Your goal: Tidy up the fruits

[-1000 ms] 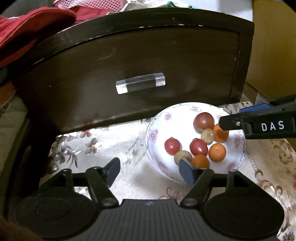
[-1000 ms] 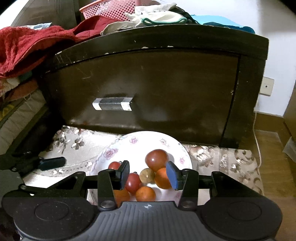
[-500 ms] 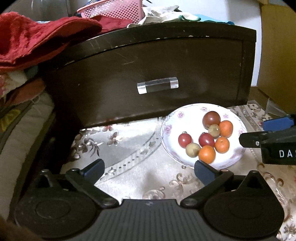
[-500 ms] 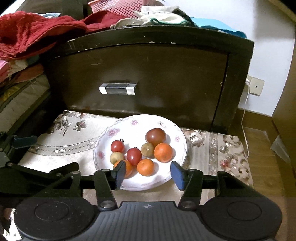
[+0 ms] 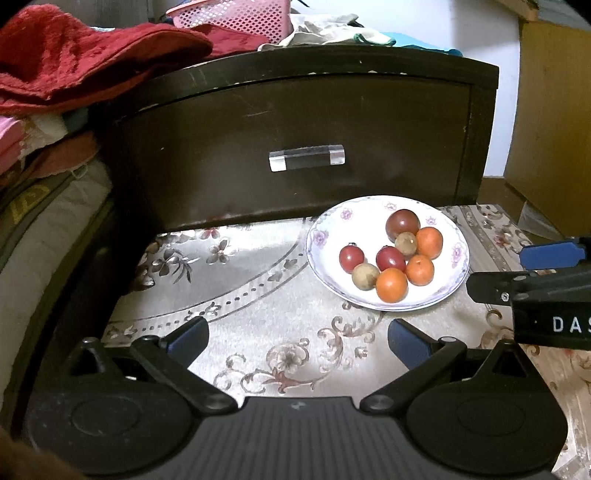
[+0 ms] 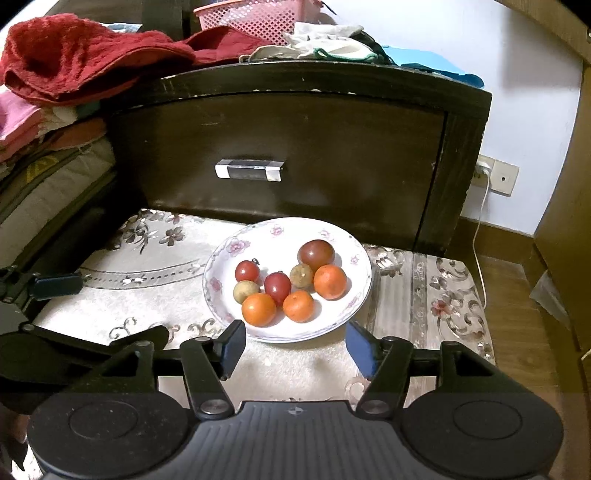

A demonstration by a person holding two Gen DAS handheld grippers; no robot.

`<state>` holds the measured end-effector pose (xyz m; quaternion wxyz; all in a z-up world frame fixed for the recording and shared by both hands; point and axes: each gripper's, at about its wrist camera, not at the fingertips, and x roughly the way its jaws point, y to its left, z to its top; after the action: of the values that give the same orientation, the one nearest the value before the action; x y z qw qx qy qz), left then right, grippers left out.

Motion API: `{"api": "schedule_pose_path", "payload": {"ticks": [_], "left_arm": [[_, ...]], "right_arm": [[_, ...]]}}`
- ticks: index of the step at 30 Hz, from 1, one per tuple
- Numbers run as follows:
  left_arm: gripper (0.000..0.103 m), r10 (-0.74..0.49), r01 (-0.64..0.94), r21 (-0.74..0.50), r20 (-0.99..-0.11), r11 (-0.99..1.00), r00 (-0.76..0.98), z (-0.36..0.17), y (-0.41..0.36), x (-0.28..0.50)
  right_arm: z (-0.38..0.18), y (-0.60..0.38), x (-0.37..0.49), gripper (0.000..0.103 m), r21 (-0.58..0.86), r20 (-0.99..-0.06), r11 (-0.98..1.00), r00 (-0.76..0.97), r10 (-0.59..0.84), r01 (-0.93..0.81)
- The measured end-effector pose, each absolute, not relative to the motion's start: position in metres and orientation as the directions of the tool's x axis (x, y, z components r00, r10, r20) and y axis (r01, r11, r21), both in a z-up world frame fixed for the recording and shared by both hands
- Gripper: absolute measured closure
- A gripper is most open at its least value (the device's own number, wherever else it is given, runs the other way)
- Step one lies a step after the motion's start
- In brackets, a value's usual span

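Observation:
A white floral plate (image 5: pixel 325 236) (image 6: pixel 221 254) sits on a patterned cloth in front of a dark drawer. It holds several fruits: a large dark tomato (image 5: pixel 402 224) (image 6: pixel 316 254), small red tomatoes (image 5: pixel 351 258) (image 6: pixel 247 271), oranges (image 5: pixel 392 285) (image 6: pixel 259 309) and brownish longans (image 5: pixel 365 276) (image 6: pixel 246 291). My left gripper (image 5: pixel 297 341) is open and empty, low and left of the plate. My right gripper (image 6: pixel 295 345) is open and empty just in front of the plate; it also shows in the left wrist view (image 5: pixel 535 273).
The dark drawer front (image 5: pixel 306 147) with a clear handle (image 5: pixel 306 162) stands right behind the plate. Red towels (image 6: pixel 74 62), clothes and a pink basket (image 6: pixel 255 18) lie on top. A mattress edge (image 5: pixel 44 229) is on the left. A wall socket with cable (image 6: pixel 495 177) and wooden floor are on the right.
Both grippers have pulled back and up from the plate and opened wider. The fruits stayed in the plate.

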<state>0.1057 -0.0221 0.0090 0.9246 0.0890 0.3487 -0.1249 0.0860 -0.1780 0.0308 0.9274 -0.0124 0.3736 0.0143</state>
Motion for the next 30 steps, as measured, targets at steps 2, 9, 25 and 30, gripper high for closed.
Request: {"api": "schedule_pose_path", "payload": {"ticks": [2,9,25,30], "left_arm": [[0.0,-0.166,0.288,0.075,-0.669,0.955,0.725,0.009,-0.021,0.103],[0.0,-0.164,0.294,0.081,-0.676,0.952,0.719,0.005,-0.019,0.091],[0.0,-0.163,0.299,0.079,-0.694,0.951,0.701,0.004,-0.017,0.075],[0.0,-0.163,0.3,0.081,-0.694,0.95,0.702,0.004,-0.016,0.07]], "right_arm": [[0.032,-0.177,0.082,0.045,-0.012,-0.691,0.999,0.723,0.017,-0.036],[0.03,-0.173,0.071,0.045,-0.02,-0.695,0.999,0.719,0.014,-0.039],[0.028,-0.167,0.051,0.042,-0.034,-0.698,0.999,0.716,0.005,-0.039],[0.028,-0.166,0.046,0.042,-0.039,-0.701,0.998,0.714,0.001,-0.039]]}}
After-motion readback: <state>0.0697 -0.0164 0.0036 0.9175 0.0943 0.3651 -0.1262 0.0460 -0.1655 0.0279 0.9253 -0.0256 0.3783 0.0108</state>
